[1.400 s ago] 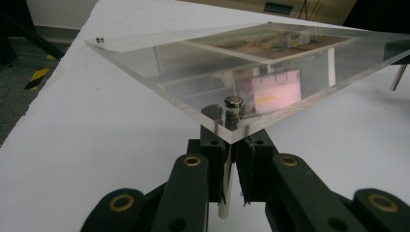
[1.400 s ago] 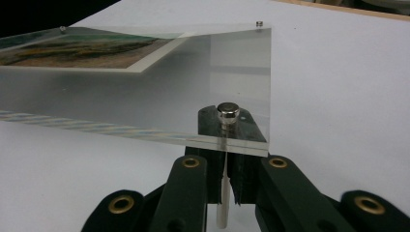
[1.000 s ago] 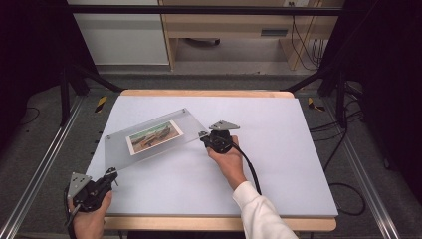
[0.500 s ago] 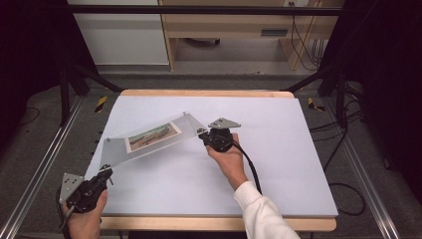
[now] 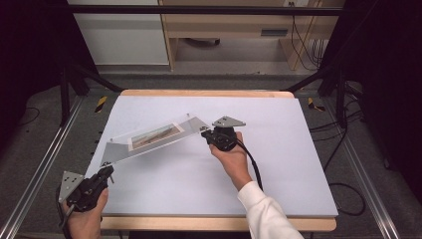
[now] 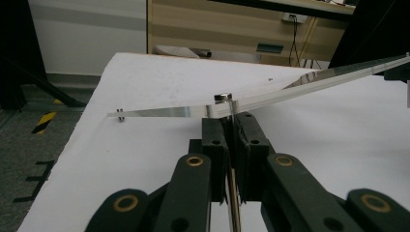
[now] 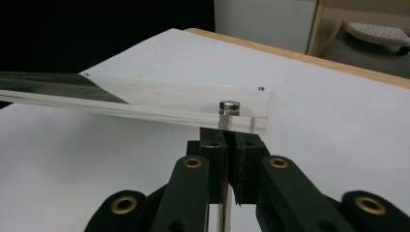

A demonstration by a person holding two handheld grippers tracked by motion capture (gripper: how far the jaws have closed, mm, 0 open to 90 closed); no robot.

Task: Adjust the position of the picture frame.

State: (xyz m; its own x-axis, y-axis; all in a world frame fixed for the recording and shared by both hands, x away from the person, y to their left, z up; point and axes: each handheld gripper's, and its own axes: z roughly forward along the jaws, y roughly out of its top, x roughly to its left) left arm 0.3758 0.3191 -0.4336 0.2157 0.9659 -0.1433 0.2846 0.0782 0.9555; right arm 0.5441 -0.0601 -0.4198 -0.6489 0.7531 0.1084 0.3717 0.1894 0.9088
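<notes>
A clear acrylic photo frame [image 5: 119,150] with a picture [image 5: 155,134] inside hangs tilted over the white table [image 5: 288,149], its right end higher than its left. My right gripper [image 5: 205,132] is shut on the metal corner pin [image 7: 229,107] at the frame's raised right end. At the near left corner, my left gripper [image 5: 108,171] is shut on another thin pin [image 6: 223,98]. In the left gripper view the frame [image 6: 309,83] slopes up to the right above my gripper [image 6: 231,126]. In the right gripper view the frame's edge [image 7: 145,111] runs off to the left from my gripper [image 7: 227,137].
The table has a wooden rim [image 5: 209,93] at the back. Metal rails [image 5: 45,159] run along the left side, and cables [image 5: 343,164] lie on the floor at the right. A wooden cabinet [image 5: 234,30] stands behind the table.
My right gripper has risen a little with its corner, so the frame has gone from lying nearly flat to sloping up toward the right. The left gripper has stayed at the near left corner.
</notes>
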